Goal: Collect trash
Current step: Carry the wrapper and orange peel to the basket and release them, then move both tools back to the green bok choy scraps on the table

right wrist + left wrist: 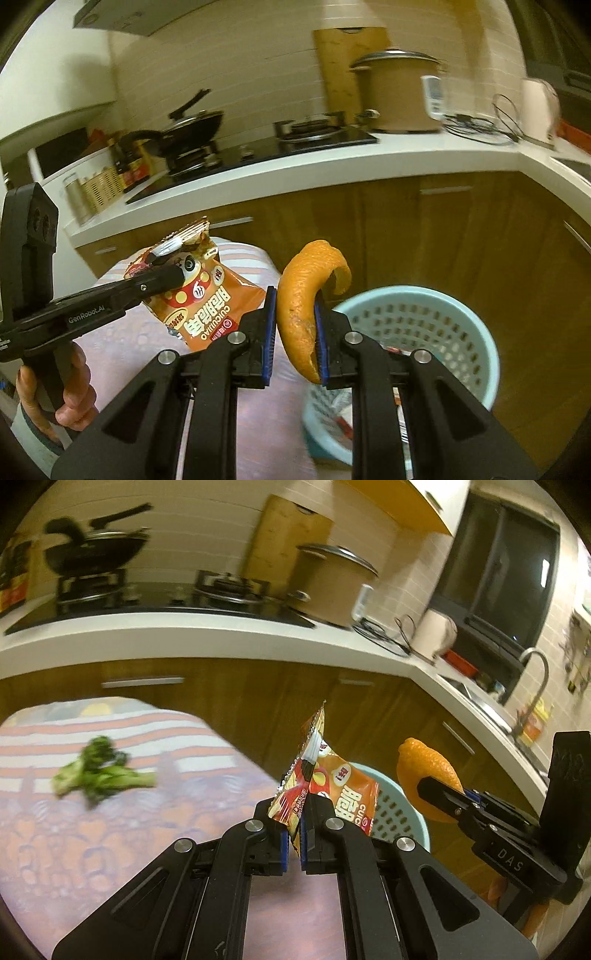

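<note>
My left gripper (293, 823) is shut on an orange snack wrapper (332, 779), held up above the table's right end. It also shows in the right wrist view (173, 275) with the wrapper (207, 310). My right gripper (295, 317) is shut on a curled orange peel (299, 295), held just left of and above a light blue perforated trash basket (424, 321). In the left wrist view the right gripper (439, 794) holds the peel (424, 760) over the basket (399, 808).
A broccoli piece (99, 771) lies on the table with a striped patterned cloth (92, 842). Behind is a white counter (221, 635) with a stove, wok (92, 550), pot (328, 583), kettle (436, 631) and sink. Wooden cabinets stand below.
</note>
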The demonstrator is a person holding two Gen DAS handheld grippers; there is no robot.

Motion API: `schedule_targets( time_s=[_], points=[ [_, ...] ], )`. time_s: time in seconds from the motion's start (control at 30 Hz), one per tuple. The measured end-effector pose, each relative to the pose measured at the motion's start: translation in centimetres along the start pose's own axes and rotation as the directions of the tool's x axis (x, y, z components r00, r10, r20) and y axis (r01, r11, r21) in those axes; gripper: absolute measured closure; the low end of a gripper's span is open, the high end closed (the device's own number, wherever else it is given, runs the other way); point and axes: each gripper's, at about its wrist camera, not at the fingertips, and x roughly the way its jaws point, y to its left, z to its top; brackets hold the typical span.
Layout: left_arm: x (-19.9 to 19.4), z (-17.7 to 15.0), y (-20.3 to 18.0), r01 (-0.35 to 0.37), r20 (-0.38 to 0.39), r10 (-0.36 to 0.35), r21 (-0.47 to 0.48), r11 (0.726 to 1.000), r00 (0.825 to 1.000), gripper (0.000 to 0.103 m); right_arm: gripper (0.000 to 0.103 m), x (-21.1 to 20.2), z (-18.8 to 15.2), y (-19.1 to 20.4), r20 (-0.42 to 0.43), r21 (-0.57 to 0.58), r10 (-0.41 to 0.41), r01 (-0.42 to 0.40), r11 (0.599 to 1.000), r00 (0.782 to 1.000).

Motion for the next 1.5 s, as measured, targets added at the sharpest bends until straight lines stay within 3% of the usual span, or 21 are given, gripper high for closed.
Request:
schedule_targets(
  time_s=[0.37,0.57,0.73,0.77,0.83,0.9,0.97,1.0,1.03,1.2,1.5],
  points=[
    [6.8,-0.9,-5.8,0.046,-0.104,-0.038,0.075,0.996,0.994,0.101,0.087,0.0,-1.8,-6.9,-0.043,0.074,-0.101,0.104,0.992,0.994],
    [9.0,-1.5,-7.2,0.055,-0.145,-0.041,0.092,0.994,0.989,0.101,0.087,0.9,-2.9,-8.5,-0.089,0.099,-0.127,0.135,0.986,0.988],
    [10.3,-2.1,-7.9,0.063,-0.176,-0.044,0.106,0.992,0.983,0.101,0.085,1.6,-3.8,-9.8,-0.124,0.136,-0.103,0.119,0.983,0.987],
    [10.7,-2.3,-8.0,0.067,-0.19,-0.045,0.111,0.992,0.981,0.1,0.085,1.9,-4.0,-10.0,-0.14,0.14,-0.108,0.128,0.982,0.984],
    [11.1,-2.6,-8.0,0.063,-0.206,-0.037,0.117,0.991,0.978,0.086,0.084,2.3,-4.2,-10.4,-0.165,0.153,-0.098,0.124,0.98,0.981],
    [11.4,-2.9,-8.0,0.053,-0.207,-0.026,0.124,0.991,0.978,0.066,0.082,2.4,-4.5,-10.8,-0.178,0.166,-0.103,0.133,0.977,0.979],
    [11.5,-3.3,-8.1,0.052,-0.219,-0.021,0.137,0.989,0.975,0.057,0.069,2.5,-4.8,-11.1,-0.189,0.178,-0.11,0.145,0.973,0.976],
    [11.5,-3.5,-8.1,0.05,-0.223,-0.016,0.145,0.988,0.975,0.056,0.06,2.5,-4.9,-11.3,-0.189,0.185,-0.117,0.152,0.971,0.975],
    [11.4,-3.6,-8.0,0.043,-0.222,-0.008,0.153,0.987,0.975,0.056,0.059,2.3,-4.9,-11.4,-0.185,0.191,-0.119,0.154,0.969,0.976],
    [10.4,-3.6,-7.1,0.031,-0.204,-0.001,0.141,0.99,0.979,0.056,0.059,1.7,-4.4,-10.8,-0.159,0.194,-0.103,0.134,0.972,0.982],
    [6.4,-2.5,-4.2,-0.008,-0.123,0.017,0.075,0.997,0.992,0.056,0.059,1.5,-2.4,-6.1,-0.112,0.105,-0.078,0.089,0.991,0.991]
  ],
)
